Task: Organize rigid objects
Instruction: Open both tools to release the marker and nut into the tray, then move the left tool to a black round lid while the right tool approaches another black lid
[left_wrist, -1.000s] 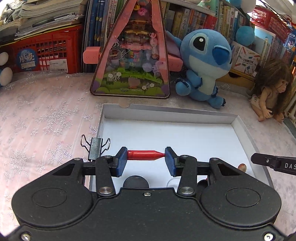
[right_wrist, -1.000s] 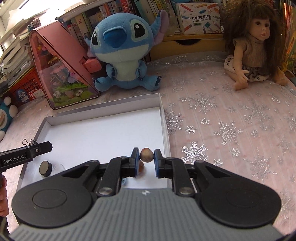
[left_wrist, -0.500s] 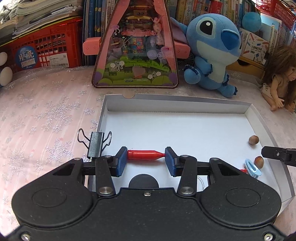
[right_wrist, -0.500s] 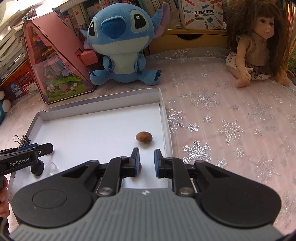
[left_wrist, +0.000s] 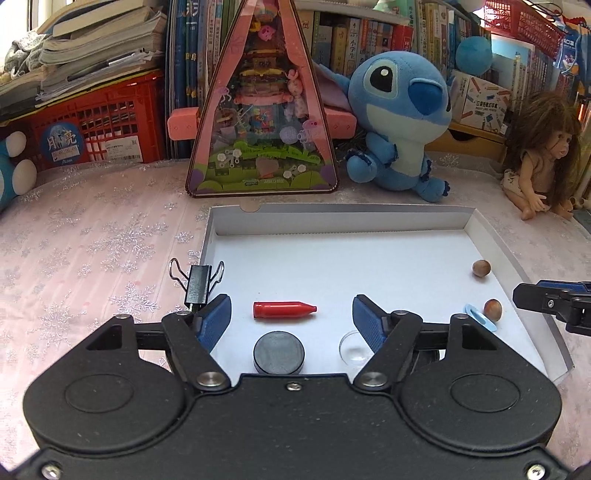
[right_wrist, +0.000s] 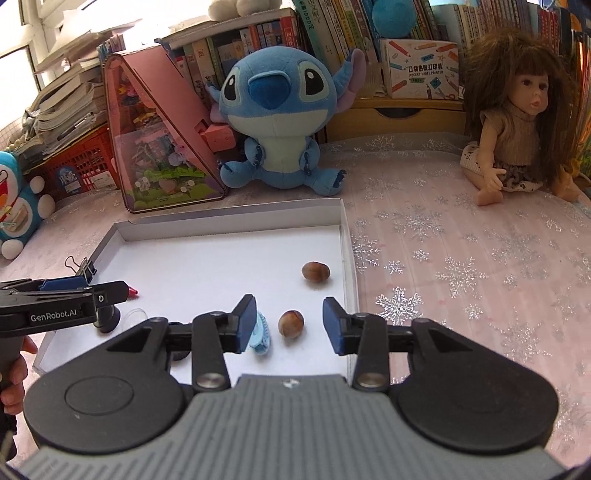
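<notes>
We judge the placing step done: the red cap (left_wrist: 283, 309) lies loose in the white tray (left_wrist: 369, 218), between our left gripper's (left_wrist: 291, 317) spread tongs. Our right gripper (right_wrist: 289, 323), tongs also apart, straddles the near nut (right_wrist: 291, 323). Next, we fetch the binder clip (left_wrist: 197, 282) at the tray's left rim.

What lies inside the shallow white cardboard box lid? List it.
Inside the white box lid: a red crayon-shaped piece, a black round disc, a clear dome, a light blue ring and two brown nuts. The gripper bodies hide the lid's near edge.
</notes>
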